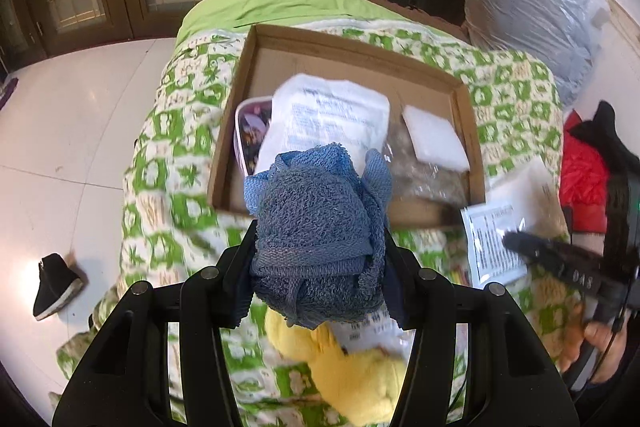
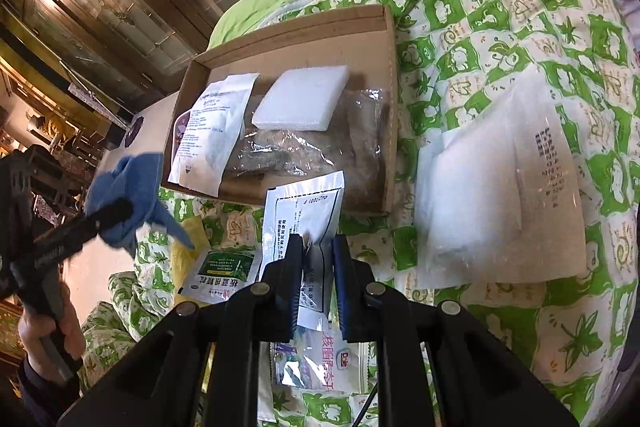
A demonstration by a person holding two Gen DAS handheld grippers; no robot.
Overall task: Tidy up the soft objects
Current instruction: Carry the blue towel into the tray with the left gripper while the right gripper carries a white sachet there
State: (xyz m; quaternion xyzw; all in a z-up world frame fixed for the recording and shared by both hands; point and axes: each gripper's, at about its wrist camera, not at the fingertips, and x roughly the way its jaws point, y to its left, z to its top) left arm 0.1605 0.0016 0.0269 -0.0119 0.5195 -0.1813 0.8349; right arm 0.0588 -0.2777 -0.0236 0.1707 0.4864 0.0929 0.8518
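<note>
My left gripper (image 1: 320, 239) is shut on a bunched blue terry cloth (image 1: 316, 211) and holds it in the air before the near edge of a shallow cardboard box (image 1: 360, 47). The right wrist view shows the same cloth (image 2: 128, 183) at the left, clear of the quilt. My right gripper (image 2: 318, 243) is shut on a silver-and-white foil packet (image 2: 304, 207), lifted just in front of the box (image 2: 388, 67). Inside the box lie a white foam pad (image 2: 300, 99), a white printed pouch (image 2: 212, 131) and a clear bag of brown material (image 2: 320, 155).
A green-and-white quilt (image 2: 500, 7) covers the bed. On it lie a large white translucent bag (image 2: 500, 195), a green sachet (image 2: 224, 271), another packet (image 2: 320, 359) and a yellow plush (image 1: 352, 379). A black shoe (image 1: 56, 283) sits on the white floor, a big plastic sack (image 1: 528, 7) at the far right.
</note>
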